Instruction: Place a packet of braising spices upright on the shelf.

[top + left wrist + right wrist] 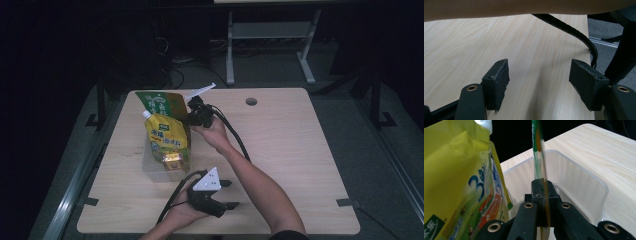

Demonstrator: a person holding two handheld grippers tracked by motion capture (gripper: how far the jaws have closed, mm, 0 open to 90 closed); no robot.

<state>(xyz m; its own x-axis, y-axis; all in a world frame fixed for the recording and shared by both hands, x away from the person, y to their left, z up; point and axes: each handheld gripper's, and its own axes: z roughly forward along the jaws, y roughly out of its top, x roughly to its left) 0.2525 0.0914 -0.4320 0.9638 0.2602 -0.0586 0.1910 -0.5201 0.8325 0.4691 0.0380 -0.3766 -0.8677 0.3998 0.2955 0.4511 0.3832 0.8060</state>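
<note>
On the light wooden desk [280, 145], a clear plastic bin [155, 170] holds a yellow spouted pouch [167, 140] standing upright. Behind it, a green flat packet [162, 103] hangs over the bin's far end, clenched edge-on in the right tool [192, 111]. Nearer the person, the left tool [227, 194] rests by the desk's front edge, its jaws spread apart with nothing between them.

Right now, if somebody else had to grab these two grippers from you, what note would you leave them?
Right gripper: shut on the green packet, holding it edge-on above the clear bin.
Left gripper: open, holding nothing, resting low over the table at the near edge.
Done: the yellow pouch stands in the bin.
Left: probably lower the green packet in beside it and let go.
</note>
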